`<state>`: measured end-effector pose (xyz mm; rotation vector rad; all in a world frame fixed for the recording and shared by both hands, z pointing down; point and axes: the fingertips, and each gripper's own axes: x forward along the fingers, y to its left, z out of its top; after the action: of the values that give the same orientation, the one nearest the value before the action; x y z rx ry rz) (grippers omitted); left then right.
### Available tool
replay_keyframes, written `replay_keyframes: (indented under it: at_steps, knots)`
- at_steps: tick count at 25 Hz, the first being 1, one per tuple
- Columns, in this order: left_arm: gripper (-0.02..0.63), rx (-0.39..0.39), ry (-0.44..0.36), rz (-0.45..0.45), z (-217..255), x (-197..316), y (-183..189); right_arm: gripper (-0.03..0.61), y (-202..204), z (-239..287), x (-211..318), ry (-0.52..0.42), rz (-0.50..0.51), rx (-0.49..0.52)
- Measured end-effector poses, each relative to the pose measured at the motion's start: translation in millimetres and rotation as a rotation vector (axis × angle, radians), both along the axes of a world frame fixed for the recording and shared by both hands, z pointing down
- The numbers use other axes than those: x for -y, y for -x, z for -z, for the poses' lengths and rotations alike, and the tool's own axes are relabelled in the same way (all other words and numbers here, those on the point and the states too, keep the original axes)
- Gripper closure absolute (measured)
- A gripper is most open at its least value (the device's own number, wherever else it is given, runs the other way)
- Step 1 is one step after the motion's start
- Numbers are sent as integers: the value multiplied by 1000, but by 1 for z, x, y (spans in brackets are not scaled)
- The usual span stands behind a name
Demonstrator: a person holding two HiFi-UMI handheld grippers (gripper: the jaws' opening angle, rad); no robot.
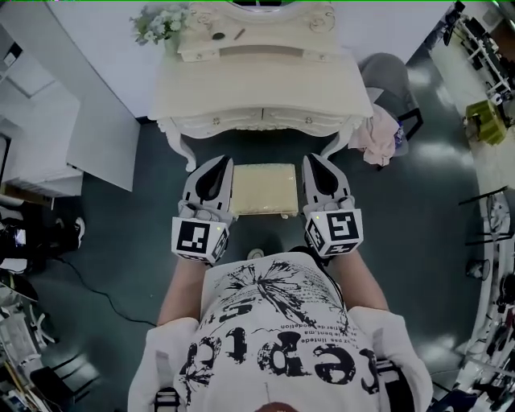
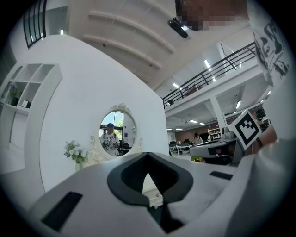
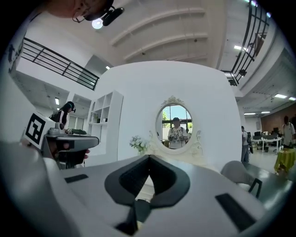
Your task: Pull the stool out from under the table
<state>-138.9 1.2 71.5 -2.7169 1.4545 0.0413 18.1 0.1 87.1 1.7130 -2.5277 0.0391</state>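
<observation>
The cream cushioned stool stands on the dark floor in front of the white dressing table, out from under its top. My left gripper hovers over the stool's left edge and my right gripper over its right edge, both held up and pointing at the table. In the left gripper view the left gripper has its tips together with nothing between them. The right gripper looks the same in its own view. The oval mirror lies straight ahead.
A grey chair draped with pink cloth stands right of the table. A white shelf unit is at the left, a vase of flowers on the table's left corner. Cables and clutter line both floor edges.
</observation>
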Motion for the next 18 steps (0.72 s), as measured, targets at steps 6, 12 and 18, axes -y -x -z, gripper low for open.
replay_keyframes:
  at_steps: [6,12,18]
  knots:
    - [597,-15,-27,8,14,3,8,563,1,12,0,-41,-11,-18]
    - [597,-18,-29,-15,13,3,7,563,4,11,0,-59,-37,-3]
    - [597,-43,-27,-45,16,0,8,563,16,5,1,-49,-27,-36]
